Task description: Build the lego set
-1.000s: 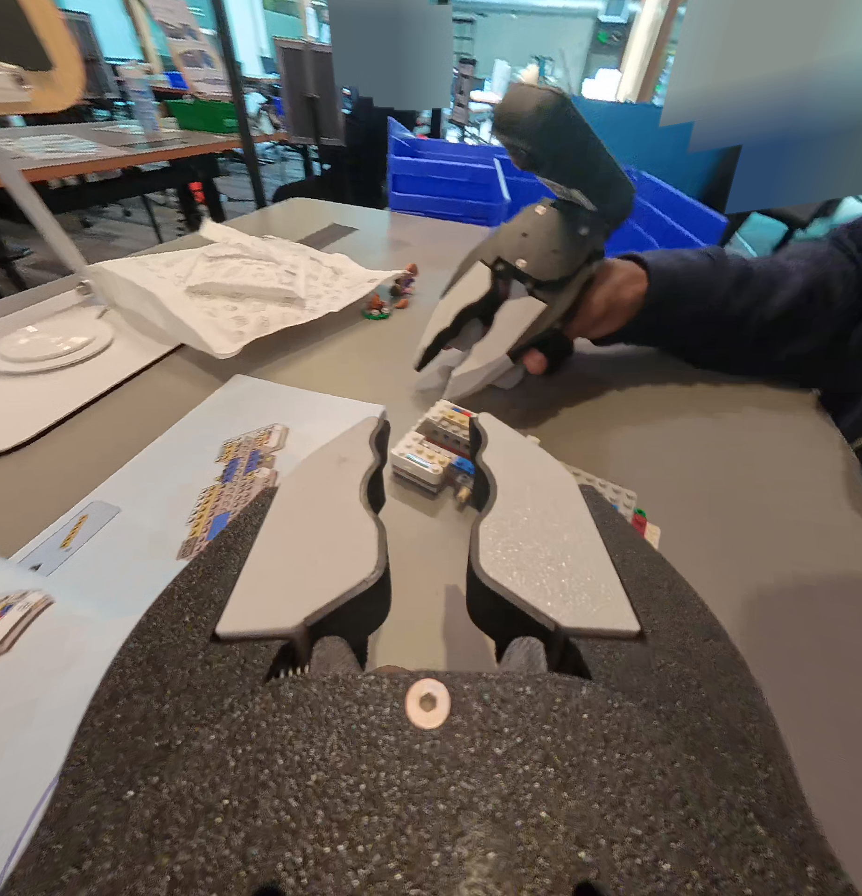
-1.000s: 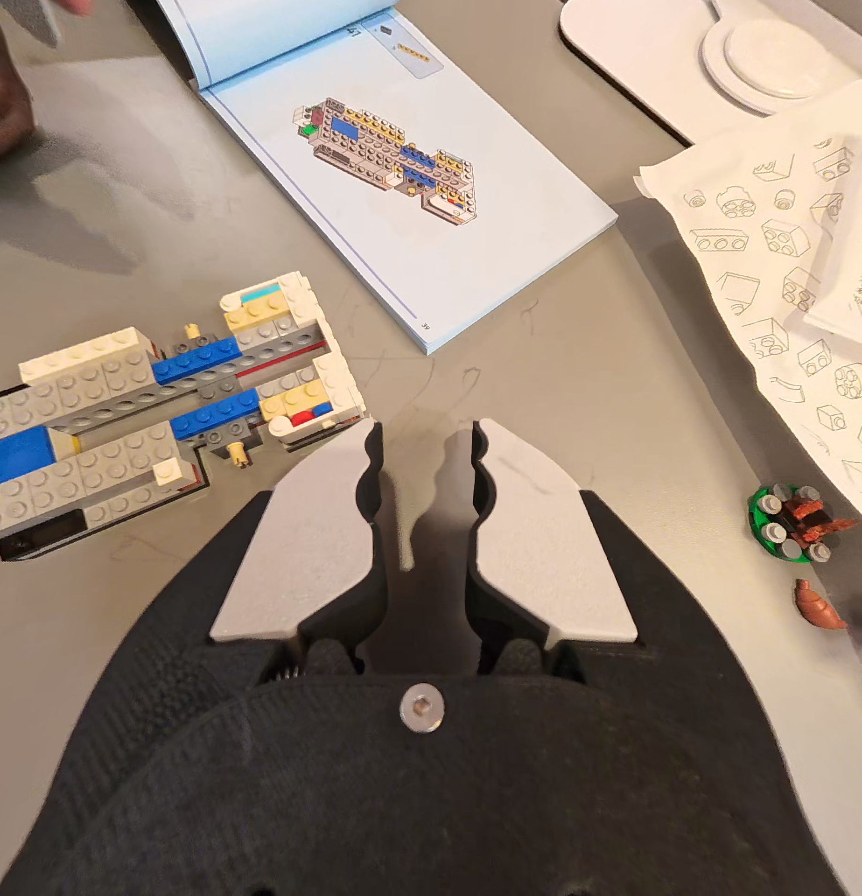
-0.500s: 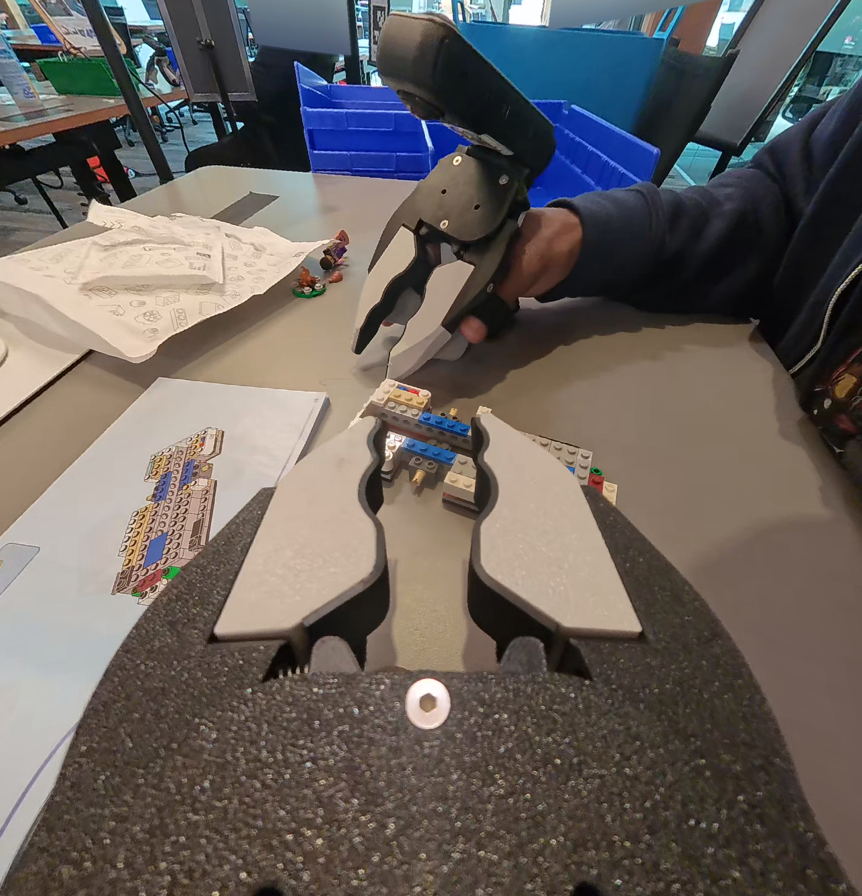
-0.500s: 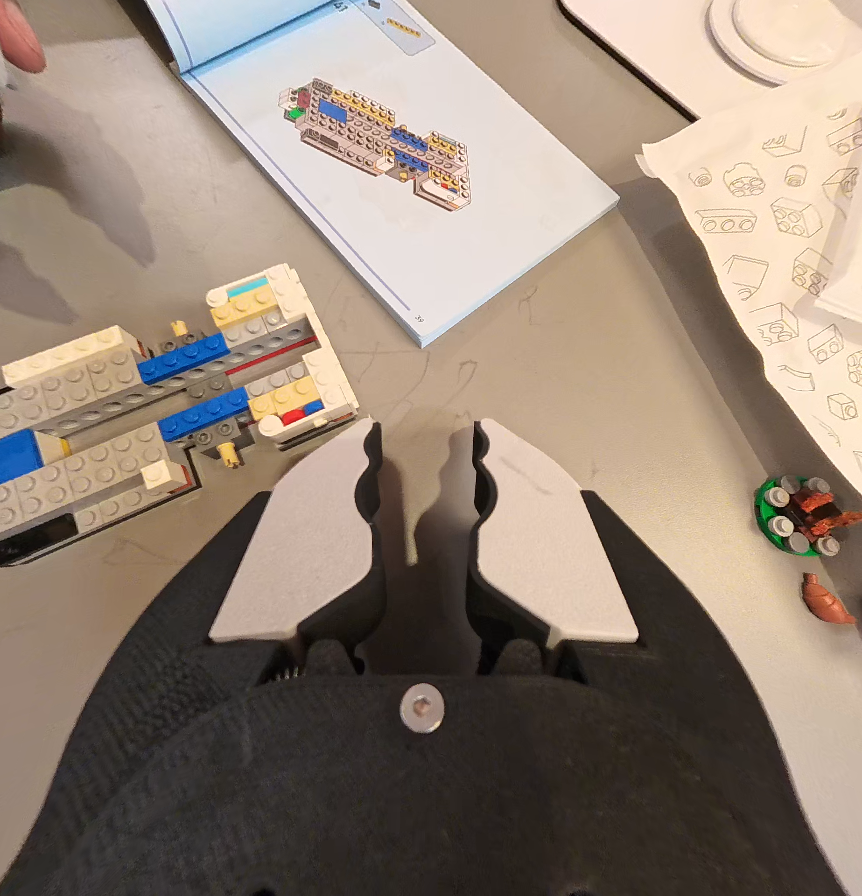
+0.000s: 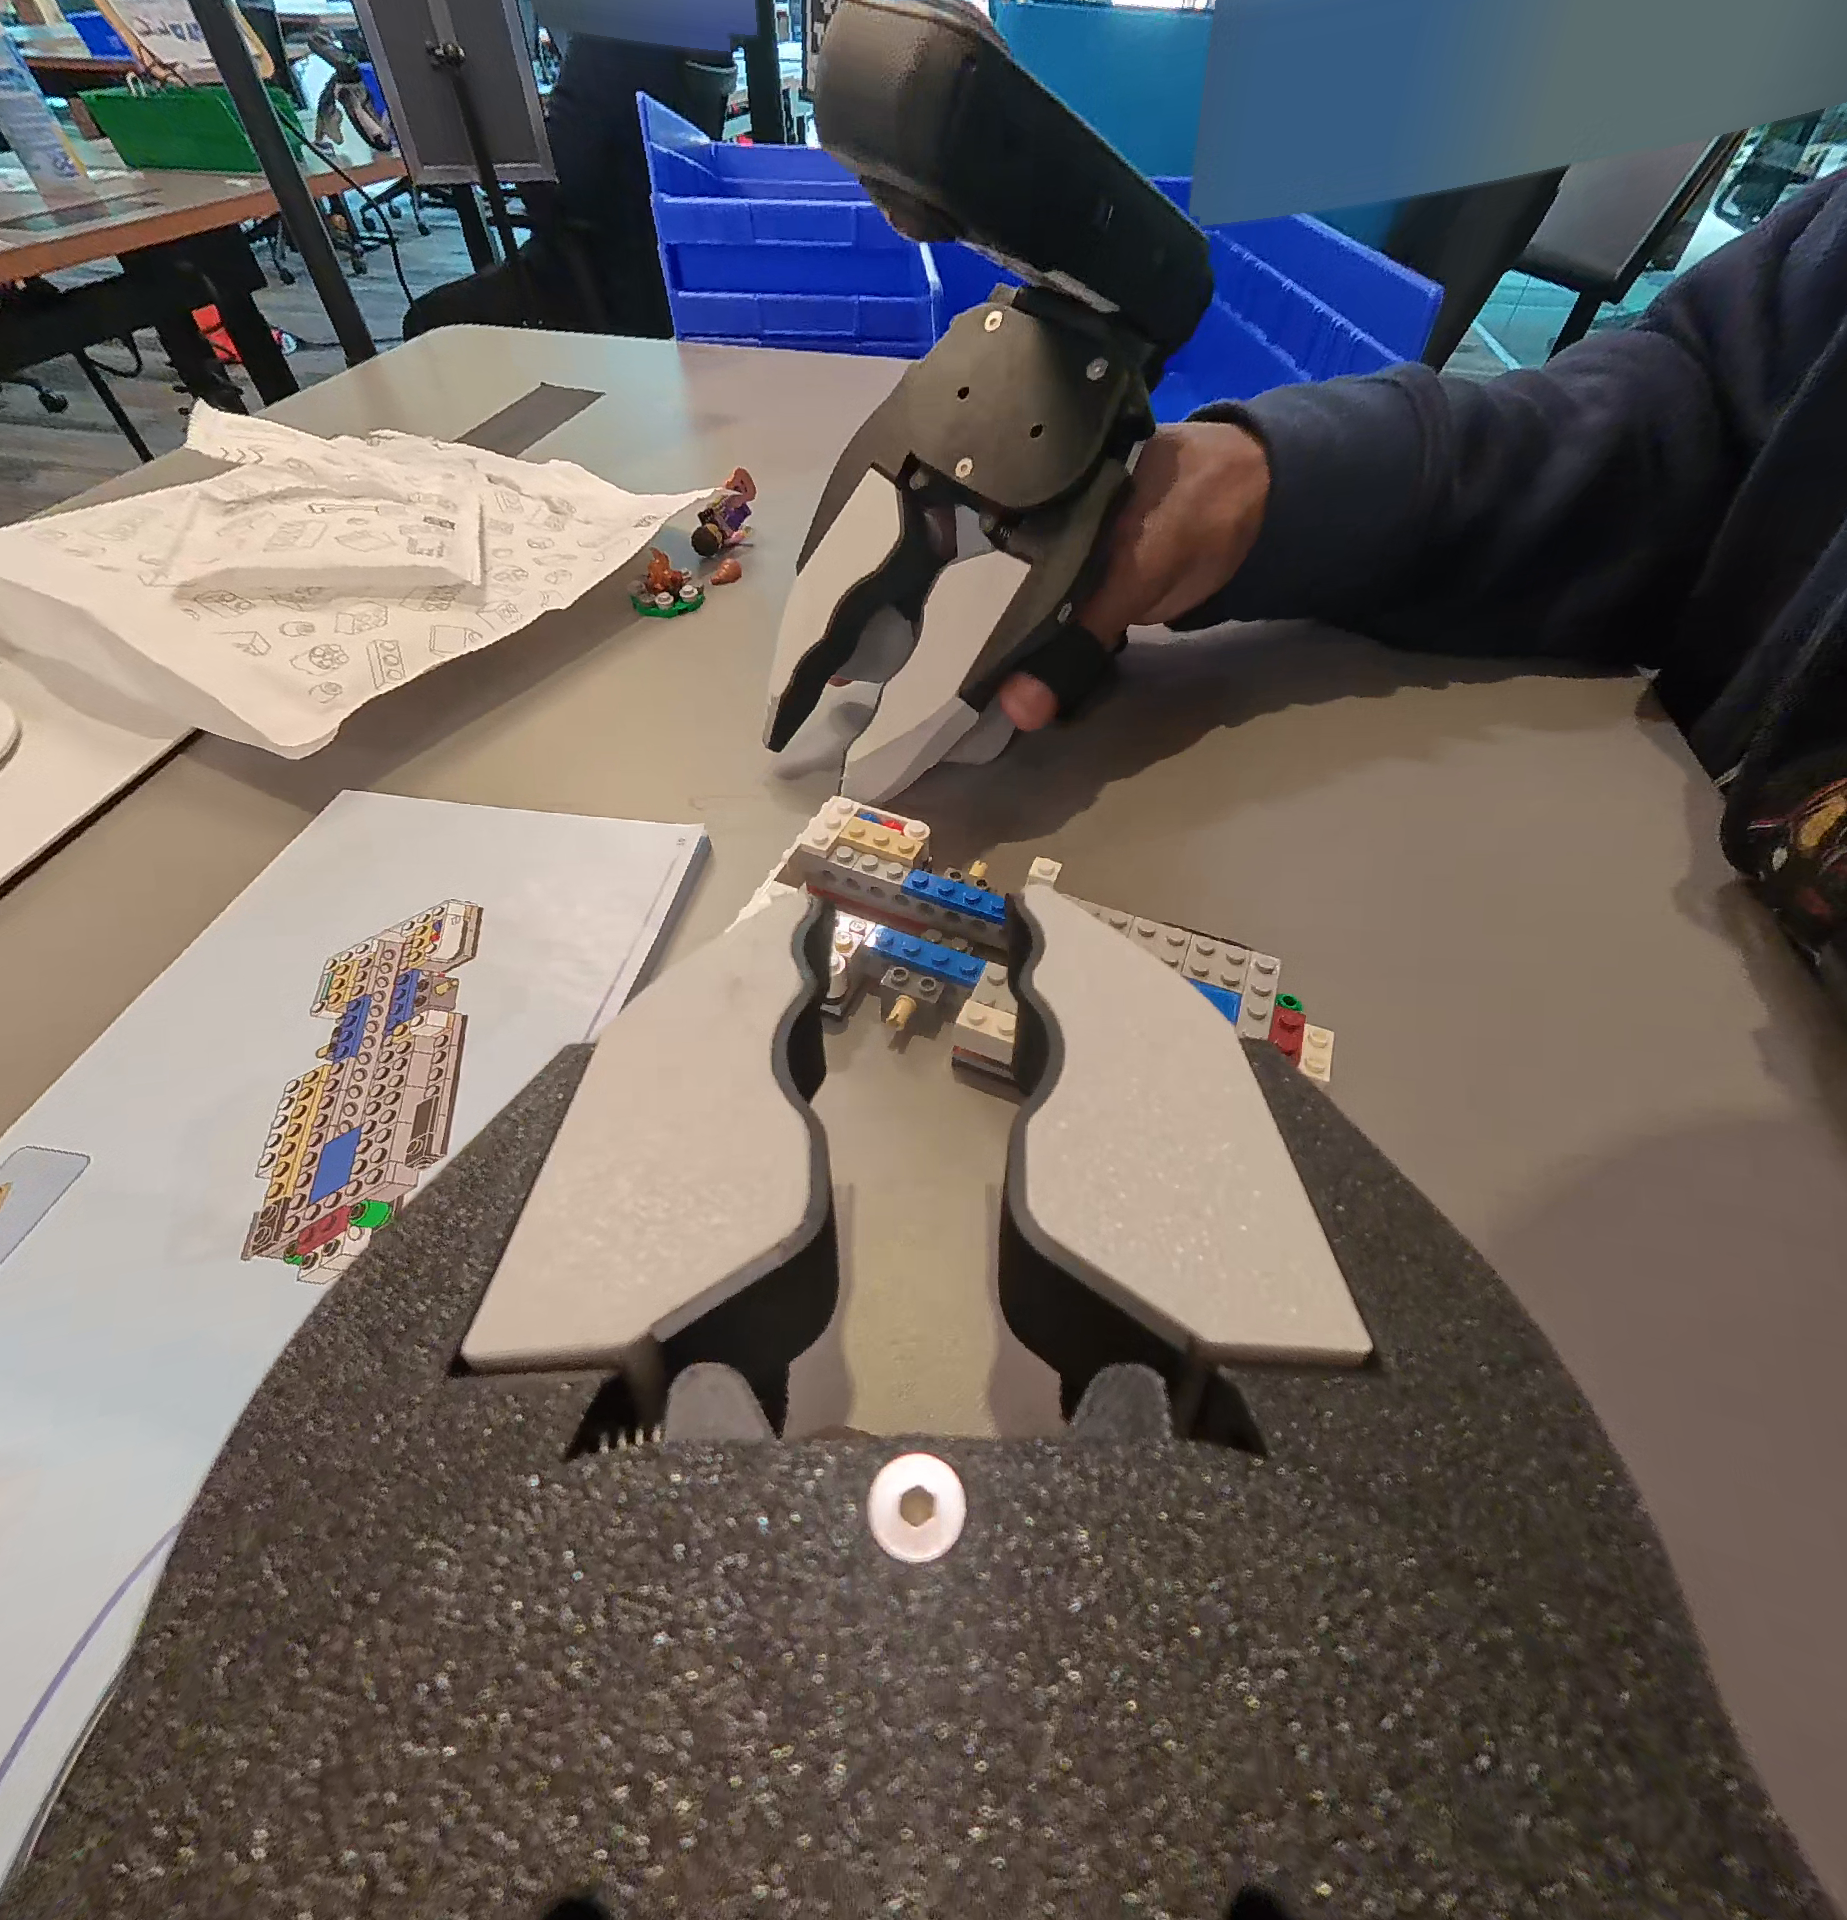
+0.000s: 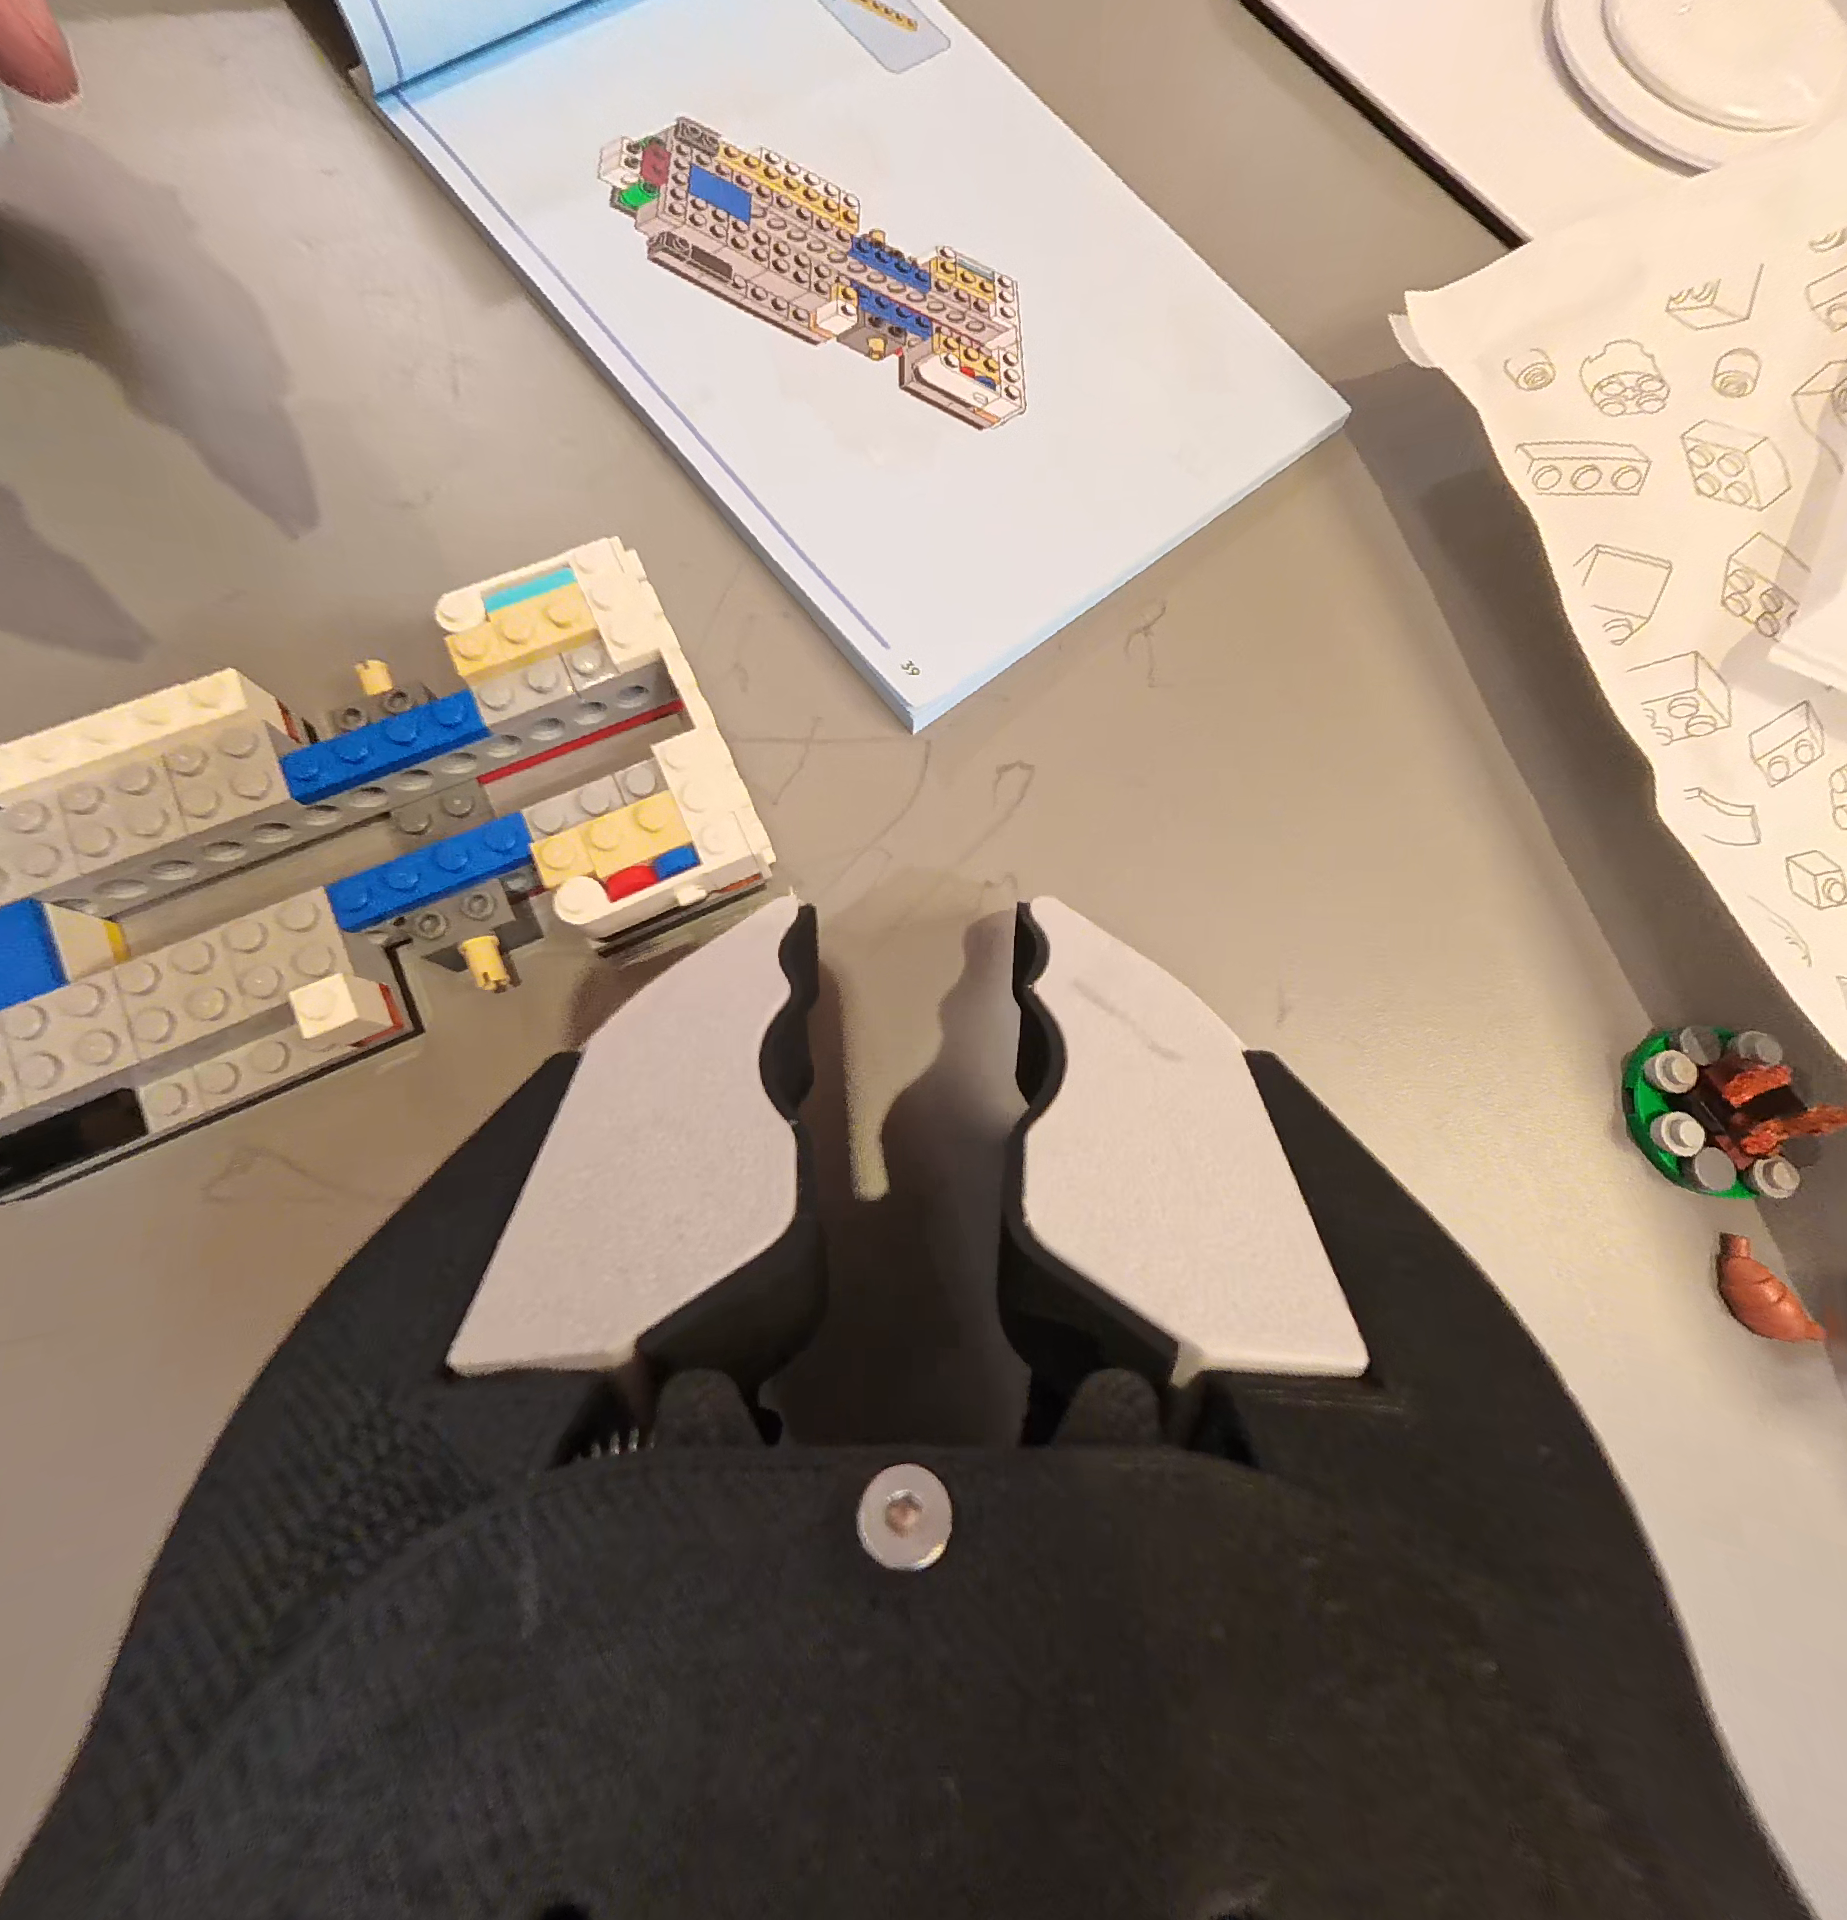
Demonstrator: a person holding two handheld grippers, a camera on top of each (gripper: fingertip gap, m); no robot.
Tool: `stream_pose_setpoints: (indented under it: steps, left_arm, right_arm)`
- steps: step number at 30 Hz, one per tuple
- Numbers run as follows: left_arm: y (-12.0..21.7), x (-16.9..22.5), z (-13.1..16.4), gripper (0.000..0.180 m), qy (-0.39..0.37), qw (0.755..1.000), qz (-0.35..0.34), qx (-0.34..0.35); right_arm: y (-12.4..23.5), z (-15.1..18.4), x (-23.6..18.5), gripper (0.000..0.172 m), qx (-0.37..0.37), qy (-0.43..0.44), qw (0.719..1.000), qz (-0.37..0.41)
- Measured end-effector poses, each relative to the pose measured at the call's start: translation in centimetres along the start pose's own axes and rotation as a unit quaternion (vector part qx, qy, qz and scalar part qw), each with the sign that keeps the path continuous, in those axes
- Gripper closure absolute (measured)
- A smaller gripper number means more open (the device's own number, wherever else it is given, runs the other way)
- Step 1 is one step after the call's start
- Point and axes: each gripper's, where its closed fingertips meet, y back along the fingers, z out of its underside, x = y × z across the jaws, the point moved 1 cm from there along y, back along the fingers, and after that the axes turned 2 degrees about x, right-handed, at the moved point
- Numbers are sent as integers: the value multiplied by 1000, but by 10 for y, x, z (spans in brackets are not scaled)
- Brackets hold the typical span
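A long brick model (image 6: pixel 379 831) in grey, white, blue and tan lies flat on the grey table (image 6: pixel 1158 831). My right gripper (image 6: pixel 914 914) is open and empty, low over the table. Its left fingertip (image 6: pixel 784 935) is just beside the model's white end, with no clear contact. In the left wrist view the right gripper (image 5: pixel 825 758) points down just beyond the model (image 5: pixel 898 862). My left gripper (image 5: pixel 914 914) is open and hovers over the near side of the model. Bricks show in the gap between its fingers, and nothing is gripped.
An open instruction booklet (image 6: pixel 898 364) lies beside the model. A white printed paper bag (image 6: pixel 1677 520) is at the right. Near it are a small green round piece with brown parts (image 6: pixel 1719 1112), a loose brown piece (image 6: pixel 1760 1299) and a minifigure (image 5: pixel 727 520). Blue bins (image 5: pixel 794 239) stand behind the table. Left tips to right tips: about 15 cm. My right tips are roughly 15 cm from the loose brown piece (image 6: pixel 1760 1299).
The left wrist view has swung and pulled back, so more of the model and the person's arm show. The right gripper has barely moved. Both grippers stayed open and empty.
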Motion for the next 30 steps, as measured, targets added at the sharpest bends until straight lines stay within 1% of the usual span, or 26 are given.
stream_pose_setpoints:
  steps: [10,30]
  left_arm:
    - [-1,-3,1,149,13,1000,-1,-2]
    - [-7,-2,9,150,12,999,-5,-35]
  right_arm:
    - [-1,1,0,135,-3,-4,1000,-3]
    - [0,3,0,134,-8,-3,1000,-4]
